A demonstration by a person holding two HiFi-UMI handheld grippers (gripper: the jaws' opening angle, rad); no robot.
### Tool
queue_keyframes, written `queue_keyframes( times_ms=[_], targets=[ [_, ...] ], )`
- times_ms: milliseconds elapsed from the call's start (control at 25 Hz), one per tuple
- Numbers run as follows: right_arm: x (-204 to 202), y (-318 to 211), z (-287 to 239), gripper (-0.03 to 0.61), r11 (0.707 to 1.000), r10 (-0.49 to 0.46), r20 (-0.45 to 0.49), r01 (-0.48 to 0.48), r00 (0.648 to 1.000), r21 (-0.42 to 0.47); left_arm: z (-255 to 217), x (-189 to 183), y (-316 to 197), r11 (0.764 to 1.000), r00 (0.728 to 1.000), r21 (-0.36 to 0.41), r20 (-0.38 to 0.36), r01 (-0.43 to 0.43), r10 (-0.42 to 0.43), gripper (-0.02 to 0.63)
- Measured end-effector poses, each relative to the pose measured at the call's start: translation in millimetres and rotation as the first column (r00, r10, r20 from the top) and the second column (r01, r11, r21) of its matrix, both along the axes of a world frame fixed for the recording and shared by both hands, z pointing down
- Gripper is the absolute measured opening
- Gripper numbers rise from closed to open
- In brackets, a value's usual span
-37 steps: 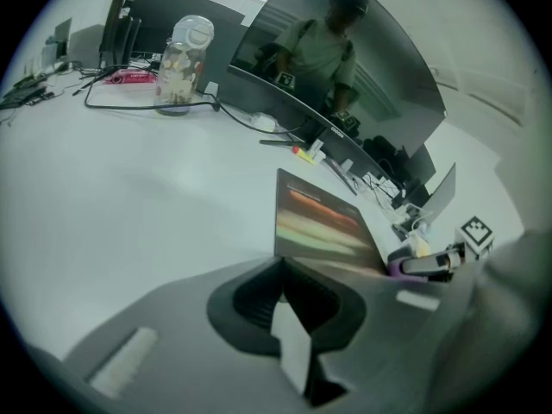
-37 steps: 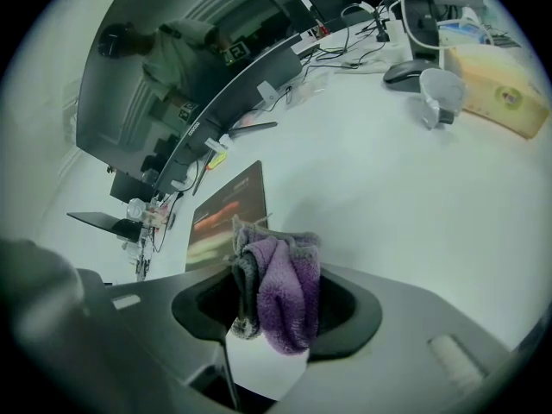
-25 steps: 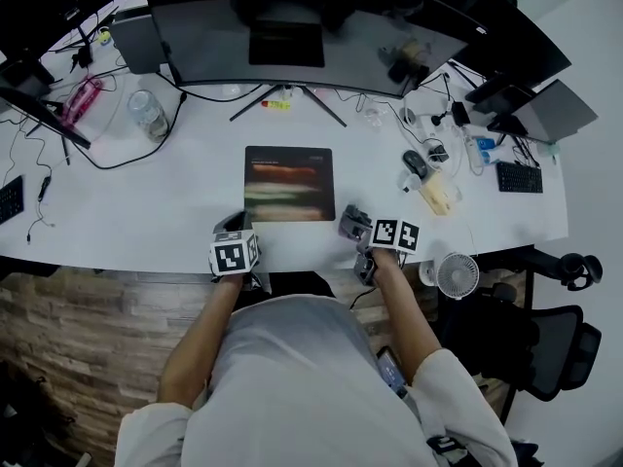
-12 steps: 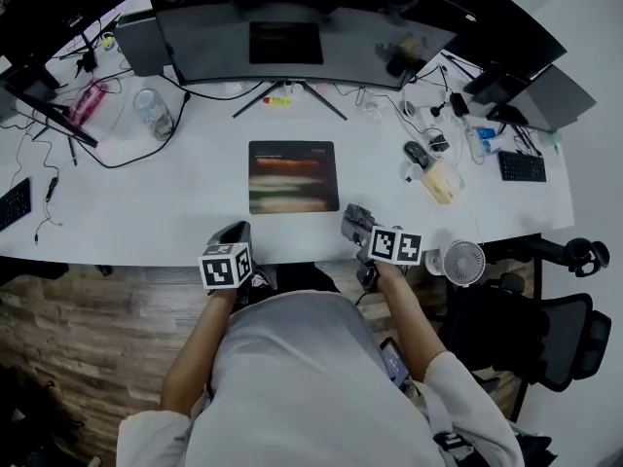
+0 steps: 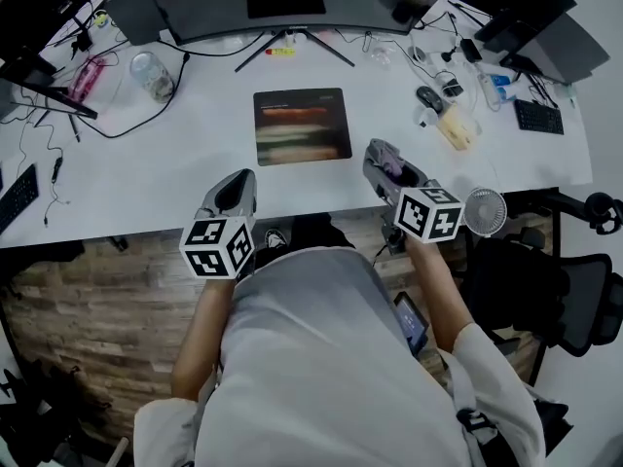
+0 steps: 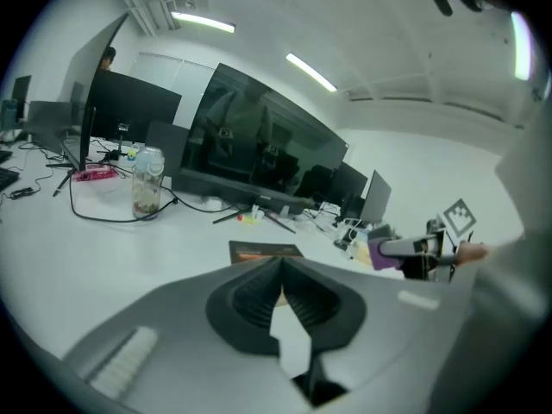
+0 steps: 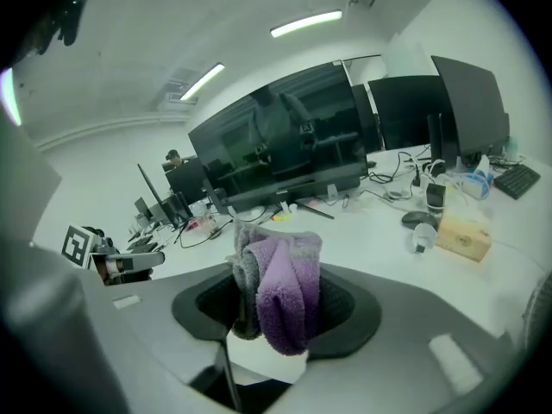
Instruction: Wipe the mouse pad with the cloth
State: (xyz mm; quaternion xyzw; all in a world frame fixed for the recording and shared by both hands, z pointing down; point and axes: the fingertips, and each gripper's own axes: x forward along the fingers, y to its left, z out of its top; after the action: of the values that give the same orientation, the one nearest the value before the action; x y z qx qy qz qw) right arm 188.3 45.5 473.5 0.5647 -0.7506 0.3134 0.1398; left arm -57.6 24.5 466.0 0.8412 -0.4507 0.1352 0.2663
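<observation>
1. Drawn back toward the body over the last second: the right gripper (image 5: 382, 159), earlier at the front right corner of the mouse pad (image 5: 302, 126), now just off that corner and probably raised; the left gripper (image 5: 238, 188), likewise withdrawn, now over the front edge of the desk (image 5: 146, 183).
2. Clamped in the right gripper's jaws: a purple-and-grey cloth (image 7: 280, 296), bunched and standing up between them, not touching the pad.
3. Left gripper's jaws pressed together, nothing between them.
4. Probable meaning for the task: no wiping at this instant, with the cloth off the pad. Impossible to say from the pad's surface whether strokes are done or yet to come. Next need, if any remain: cloth brought forward and down flat onto the pad.
5. Surface: smooth white desk; dark pad lying flat and square near the middle, in front of the monitor (image 5: 282, 8) stand. Loose, so likely to slide under a firm stroke; left gripper free to pin a corner.
6. Around it: a jar (image 5: 153, 74) at back left, a mouse (image 5: 428, 98) and tissue box (image 5: 458, 127) at right, tangled cables (image 5: 117, 129), a small fan (image 5: 484, 210) and a black chair (image 5: 545, 290) beyond the desk's right end, wooden floor (image 5: 88, 329) below. Office with ceiling strip lights and more screens behind.
</observation>
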Motion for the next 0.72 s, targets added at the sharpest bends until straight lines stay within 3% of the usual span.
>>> queue_keyframes(
  times_ms=[200, 440, 640, 720],
  targets=[
    [-15.4, 12.1, -39.1, 0.204, 0.996, -0.044, 0.012, 0.042, 0.999, 0.083, -44.3, 0.8, 7.8, 0.996, 0.999, 0.088, -0.044, -0.011, 0.015, 0.000],
    [-28.9, 25.5, -74.6, 0.196, 0.986, -0.065, -0.027, 0.069, 0.998, 0.154, -97.7, -1.9, 5.8, 0.975, 0.996, 0.222, -0.089, 0.024, -0.004, 0.000],
    [-39.1, 35.0, -98.8, 0.189, 0.976, -0.049, -0.020, 0.052, 0.999, 0.212, -120.4, -5.4, 11.7, 0.961, 0.996, 0.272, -0.080, 0.047, -0.026, 0.000],
    [-50.0, 37.8, -108.1, 0.187, 0.969, -0.055, -0.057, 0.067, 0.997, 0.236, -126.9, -8.6, 15.0, 0.958, 0.996, 0.282, -0.079, 0.051, -0.030, 0.000]
  ],
)
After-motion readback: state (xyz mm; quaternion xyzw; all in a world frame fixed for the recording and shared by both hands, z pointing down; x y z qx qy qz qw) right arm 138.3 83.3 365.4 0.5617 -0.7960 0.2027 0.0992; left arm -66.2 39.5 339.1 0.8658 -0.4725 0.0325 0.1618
